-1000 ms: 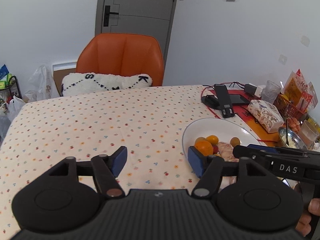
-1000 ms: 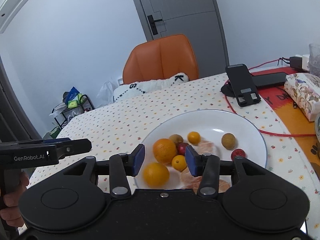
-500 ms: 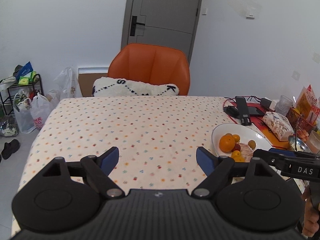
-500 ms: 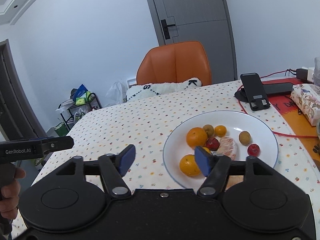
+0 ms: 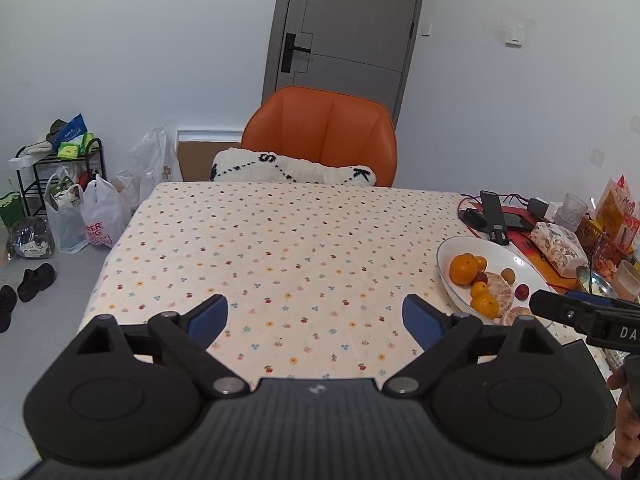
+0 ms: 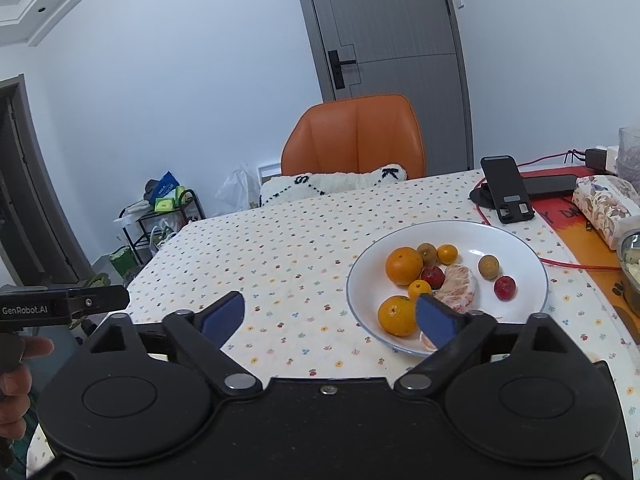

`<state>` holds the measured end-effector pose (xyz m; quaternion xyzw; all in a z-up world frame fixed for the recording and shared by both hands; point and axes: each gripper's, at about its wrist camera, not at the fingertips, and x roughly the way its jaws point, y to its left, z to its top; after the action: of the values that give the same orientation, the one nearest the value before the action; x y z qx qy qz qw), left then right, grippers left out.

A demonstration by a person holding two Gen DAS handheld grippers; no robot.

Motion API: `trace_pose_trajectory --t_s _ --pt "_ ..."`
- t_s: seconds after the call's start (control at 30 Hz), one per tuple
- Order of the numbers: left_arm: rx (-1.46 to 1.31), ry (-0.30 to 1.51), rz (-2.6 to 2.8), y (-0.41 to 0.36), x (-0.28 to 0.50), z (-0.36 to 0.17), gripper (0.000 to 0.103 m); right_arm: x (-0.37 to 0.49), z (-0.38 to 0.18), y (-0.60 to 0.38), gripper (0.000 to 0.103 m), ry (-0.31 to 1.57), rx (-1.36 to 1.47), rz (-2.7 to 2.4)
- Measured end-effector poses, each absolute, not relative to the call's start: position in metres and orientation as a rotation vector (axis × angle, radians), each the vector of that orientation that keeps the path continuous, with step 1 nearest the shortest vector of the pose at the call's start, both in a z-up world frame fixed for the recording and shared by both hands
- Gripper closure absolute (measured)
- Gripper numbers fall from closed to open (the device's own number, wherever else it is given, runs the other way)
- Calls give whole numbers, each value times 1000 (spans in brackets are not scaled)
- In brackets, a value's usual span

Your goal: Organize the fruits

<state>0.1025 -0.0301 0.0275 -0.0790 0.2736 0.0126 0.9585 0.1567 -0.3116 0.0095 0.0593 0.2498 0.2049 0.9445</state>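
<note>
A white plate on the dotted tablecloth holds two oranges, small tangerines, peeled citrus, red fruits and brown round fruits. In the left wrist view the plate lies at the right. My right gripper hovers open near the plate's front left rim, nothing between its fingers. My left gripper stands open above bare cloth, left of the plate, holding nothing.
An orange chair with a fluffy cushion stands behind the table. A phone stand, red cable, tissue pack, metal bowl and snack packets crowd the right side. Bags and a rack stand on the floor at left.
Both grippers pulled back and up from the plate, and both opened wider. The plate now looks smaller and farther in both views.
</note>
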Motion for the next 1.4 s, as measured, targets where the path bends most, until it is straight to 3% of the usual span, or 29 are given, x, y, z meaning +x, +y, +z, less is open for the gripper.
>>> trace_pose_trajectory --t_s 0.2,1.4 --pt "-151 555 49 -29 85 31 8 145 14 -310 0 496 116 439" --pt "-68 446 135 -43 -10 73 1 66 53 -302 0 451 83 542"
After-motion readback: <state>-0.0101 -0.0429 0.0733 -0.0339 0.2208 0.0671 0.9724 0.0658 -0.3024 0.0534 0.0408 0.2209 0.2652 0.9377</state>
